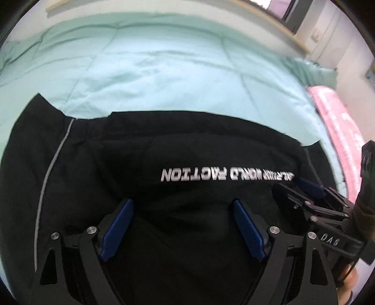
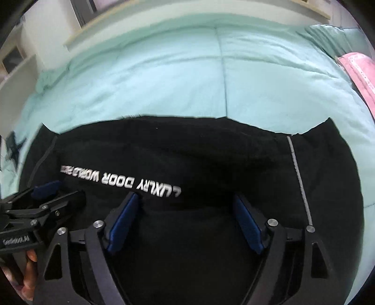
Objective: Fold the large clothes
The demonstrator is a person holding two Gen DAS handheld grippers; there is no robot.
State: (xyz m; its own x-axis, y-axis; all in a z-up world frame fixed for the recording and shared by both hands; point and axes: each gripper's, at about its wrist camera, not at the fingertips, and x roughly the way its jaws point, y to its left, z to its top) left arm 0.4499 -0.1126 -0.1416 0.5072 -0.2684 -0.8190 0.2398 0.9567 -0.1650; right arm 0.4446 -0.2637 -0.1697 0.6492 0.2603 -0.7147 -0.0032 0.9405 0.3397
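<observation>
While it lies flat across the lower half of both views, the black garment [image 1: 145, 150] covers the near part of the mint quilt [image 1: 164, 65]; white lettering [image 1: 225, 174] runs upside down across its middle, and a grey piping line [image 1: 50, 169] curves down its left side in the left wrist view.

Left gripper [image 1: 182, 225]: jaws spread wide, blue pads [image 1: 117, 227] clear of each other over the cloth, nothing pinched between them. Released.

Right gripper [image 2: 185, 223]: likewise spread, pads apart above dark fabric below the lettering, nothing grasped. Seen also at the right edge of the left wrist view.

Surroundings: pink bedding [image 1: 339, 126] at the right edge, pale headboard [image 2: 145, 21] along the top.

Stage, as judged: garment partly folded, both tools free above its near portion, next grasp not yet taken.

Risks, as judged: black on black hides layer edges, so a pinch may catch one layer only, or take quilt along with the cloth; an uneven lift by the two tools would skew the fold and drag the garment across the soft quilt.
</observation>
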